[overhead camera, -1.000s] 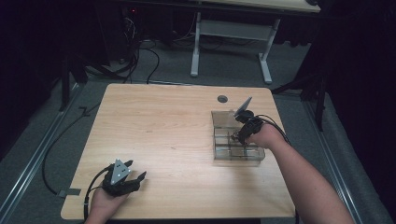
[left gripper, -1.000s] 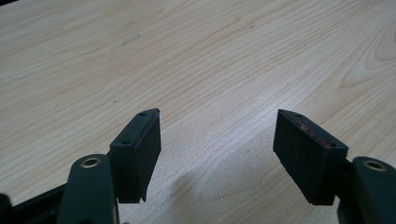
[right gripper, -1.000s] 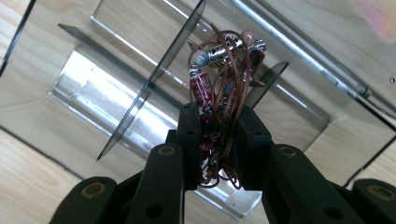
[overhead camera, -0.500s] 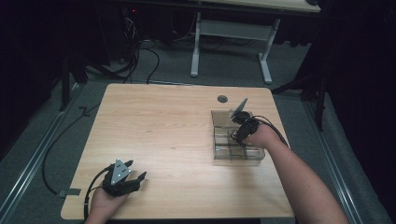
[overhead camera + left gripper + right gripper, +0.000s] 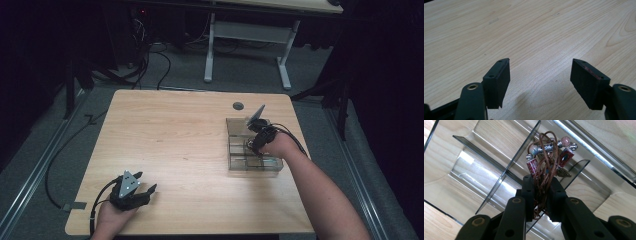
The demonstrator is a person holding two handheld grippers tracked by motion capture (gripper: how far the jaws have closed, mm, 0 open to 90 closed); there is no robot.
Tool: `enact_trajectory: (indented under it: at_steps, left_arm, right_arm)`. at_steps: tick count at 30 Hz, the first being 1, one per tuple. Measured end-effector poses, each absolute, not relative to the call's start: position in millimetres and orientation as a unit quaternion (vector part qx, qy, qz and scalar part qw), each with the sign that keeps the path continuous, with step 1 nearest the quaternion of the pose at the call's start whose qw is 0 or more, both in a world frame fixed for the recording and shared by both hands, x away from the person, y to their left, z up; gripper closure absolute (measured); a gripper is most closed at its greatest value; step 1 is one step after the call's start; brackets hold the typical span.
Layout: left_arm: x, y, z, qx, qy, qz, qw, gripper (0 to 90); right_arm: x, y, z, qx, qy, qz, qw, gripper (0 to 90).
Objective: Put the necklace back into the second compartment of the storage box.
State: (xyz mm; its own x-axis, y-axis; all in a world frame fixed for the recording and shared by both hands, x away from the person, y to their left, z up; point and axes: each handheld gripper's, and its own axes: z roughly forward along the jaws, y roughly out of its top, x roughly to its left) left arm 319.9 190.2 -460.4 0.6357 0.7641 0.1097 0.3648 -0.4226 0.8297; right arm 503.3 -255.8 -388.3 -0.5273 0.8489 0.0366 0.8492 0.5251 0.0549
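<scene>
Left gripper [image 5: 145,192] sits at the near-left of the table [image 5: 175,135], jaws wide apart, nothing between them, unchanged from a second ago; further right, the clear divided box [image 5: 239,162] is on the table's right side; right gripper [image 5: 253,146] has edged slightly lower over it in the last second; its jaws are clamped tight on a corded bead bracelet [image 5: 549,155], brown cord pinched, beads and charms dangling just above the dividers [image 5: 506,168]; likely about to drop it into a compartment, which one I cannot tell.
</scene>
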Motion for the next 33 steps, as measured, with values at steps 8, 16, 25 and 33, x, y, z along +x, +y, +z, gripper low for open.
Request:
enact_trajectory:
  at_steps: [8, 16, 25, 33]
  left_arm:
    - [320.1, 190.3, -460.5, 0.807, 0.349, 0.245, 0.409, 32.6]
    - [319.9, 190.2, -460.4, 0.808, 0.349, 0.244, 0.408, 32.6]
    - [320.0, 189.8, -460.4, 0.809, 0.348, 0.244, 0.406, 32.7]
    - [320.1, 189.8, -460.4, 0.809, 0.348, 0.245, 0.405, 32.7]
  right_arm:
    - [500.6, -253.3, -388.3, -0.485, -0.874, -0.030, 0.010, 80.9]
    - [494.9, -251.6, -388.3, -0.476, -0.879, -0.021, 0.021, 81.0]
    - [492.8, -262.0, -387.9, -0.483, -0.875, -0.017, 0.012, 80.9]
    - [490.8, -260.2, -386.8, -0.483, -0.876, -0.014, -0.004, 80.5]
